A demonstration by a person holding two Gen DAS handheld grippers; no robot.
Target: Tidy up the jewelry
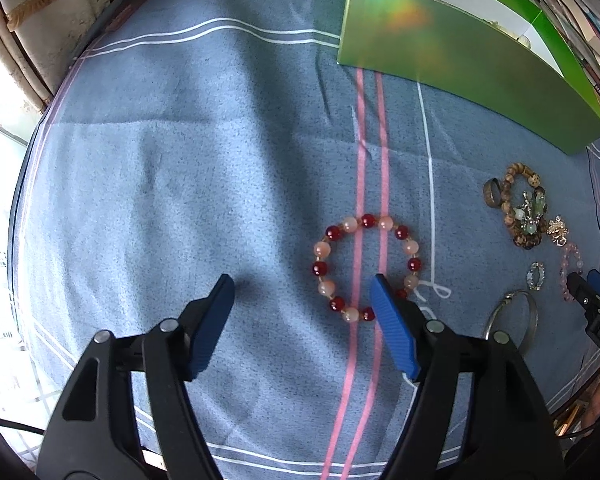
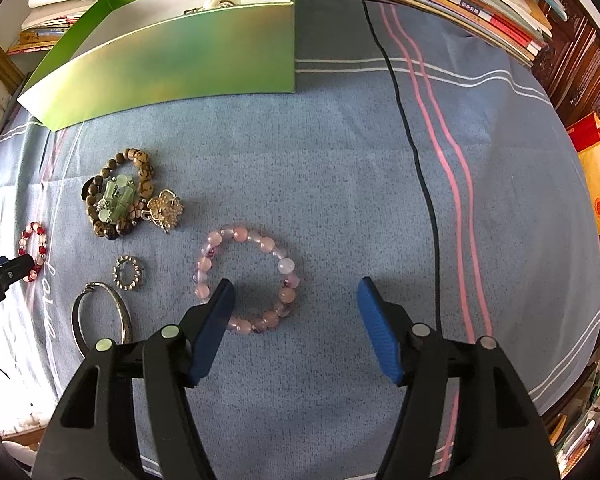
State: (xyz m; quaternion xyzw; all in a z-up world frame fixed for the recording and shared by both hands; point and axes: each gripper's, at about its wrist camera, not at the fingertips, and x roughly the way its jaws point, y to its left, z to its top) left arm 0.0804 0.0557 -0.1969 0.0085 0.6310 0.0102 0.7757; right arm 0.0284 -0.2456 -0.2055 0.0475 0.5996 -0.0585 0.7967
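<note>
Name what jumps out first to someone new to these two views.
The shiny green box, open at the top, stands at the far edge of the blue striped cloth. A pink bead bracelet lies just ahead of the open right claw; a red and peach bead bracelet lies before the open left claw. Between them sits a cluster of smaller jewelry.

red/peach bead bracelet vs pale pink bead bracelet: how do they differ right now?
Colour: the red and peach bracelet alternates dark red and peach beads; the pale pink bracelet is pink throughout, with a few whitish beads.
Position: the red and peach bracelet lies across the cloth's pink stripes; the pale pink bracelet lies on plain blue cloth.
Tool: the left tool is by the first, the right tool by the second.
Shared: both lie flat as open rings, ungrasped.
</note>
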